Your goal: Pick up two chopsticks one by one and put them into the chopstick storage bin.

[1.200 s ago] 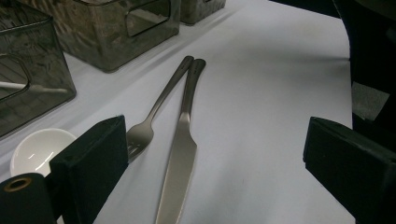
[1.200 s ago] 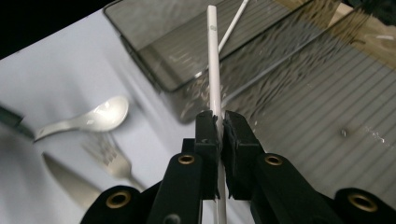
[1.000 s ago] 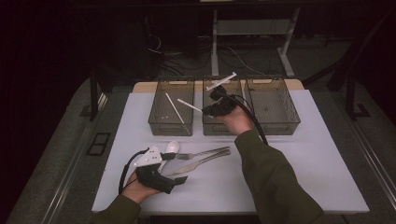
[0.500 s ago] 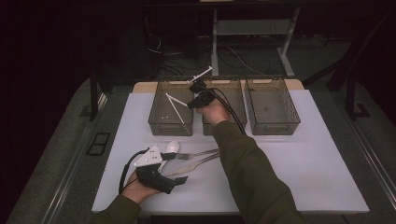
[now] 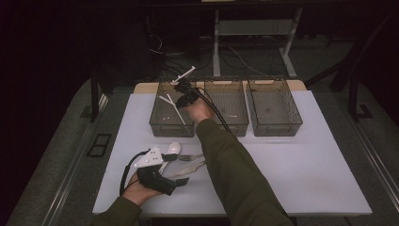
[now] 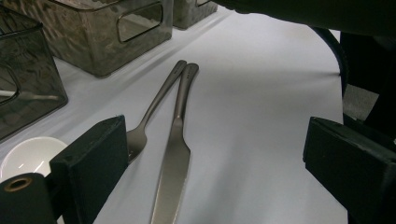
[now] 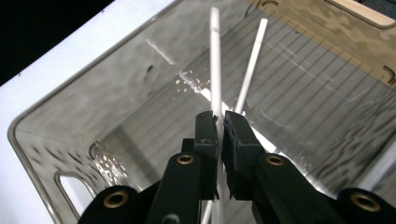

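High view: the right gripper hangs over the left bin, the first of three clear bins in a row along the far edge of the surface. Its jaws are clamped almost shut on a white stick that juts up and away from it. The right gripper view looks down between the jaws into that bin — the held stick runs out from the pads, and a second white stick lies on the ribbed floor below. The left gripper rests near the surface's near-left corner with its jaws wide apart and gripping nothing. Between them lie a fork and a knife, side by side — a white spoon sits just beside the fork.
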`<state>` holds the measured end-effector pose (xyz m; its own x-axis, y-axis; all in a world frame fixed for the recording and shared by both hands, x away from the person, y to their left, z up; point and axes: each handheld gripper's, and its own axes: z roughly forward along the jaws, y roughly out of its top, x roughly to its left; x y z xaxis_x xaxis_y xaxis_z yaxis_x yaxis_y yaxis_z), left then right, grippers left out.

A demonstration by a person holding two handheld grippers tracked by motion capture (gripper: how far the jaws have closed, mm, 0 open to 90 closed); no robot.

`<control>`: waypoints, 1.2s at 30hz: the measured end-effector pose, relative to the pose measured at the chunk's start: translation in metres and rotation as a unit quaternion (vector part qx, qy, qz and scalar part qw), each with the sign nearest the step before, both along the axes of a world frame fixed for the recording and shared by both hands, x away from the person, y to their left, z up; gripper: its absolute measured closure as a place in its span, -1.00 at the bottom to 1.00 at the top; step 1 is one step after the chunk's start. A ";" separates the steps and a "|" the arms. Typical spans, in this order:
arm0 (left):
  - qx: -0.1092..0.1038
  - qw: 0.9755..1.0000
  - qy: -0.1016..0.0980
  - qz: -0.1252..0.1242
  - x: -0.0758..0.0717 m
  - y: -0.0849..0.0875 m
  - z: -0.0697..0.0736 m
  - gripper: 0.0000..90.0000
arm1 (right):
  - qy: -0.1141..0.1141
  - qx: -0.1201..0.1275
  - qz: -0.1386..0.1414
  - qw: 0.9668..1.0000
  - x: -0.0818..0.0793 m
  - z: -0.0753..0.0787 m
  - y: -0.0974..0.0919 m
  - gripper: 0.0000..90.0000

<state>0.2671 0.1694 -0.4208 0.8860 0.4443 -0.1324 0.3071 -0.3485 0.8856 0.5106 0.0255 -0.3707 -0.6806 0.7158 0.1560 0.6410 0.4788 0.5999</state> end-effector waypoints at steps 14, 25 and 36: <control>0.004 1.000 0.000 -0.002 0.000 -0.001 0.000 -0.87 | -0.022 0.045 0.019 0.999 -0.009 0.022 -0.016 0.11; 0.006 1.000 -0.002 0.000 0.000 -0.001 -0.001 -0.87 | -0.038 0.070 0.050 0.996 -0.027 0.027 -0.044 -0.18; 0.009 1.000 0.000 0.007 0.000 0.000 -0.001 -0.89 | -0.059 0.096 0.072 0.991 -0.054 0.028 -0.092 -0.34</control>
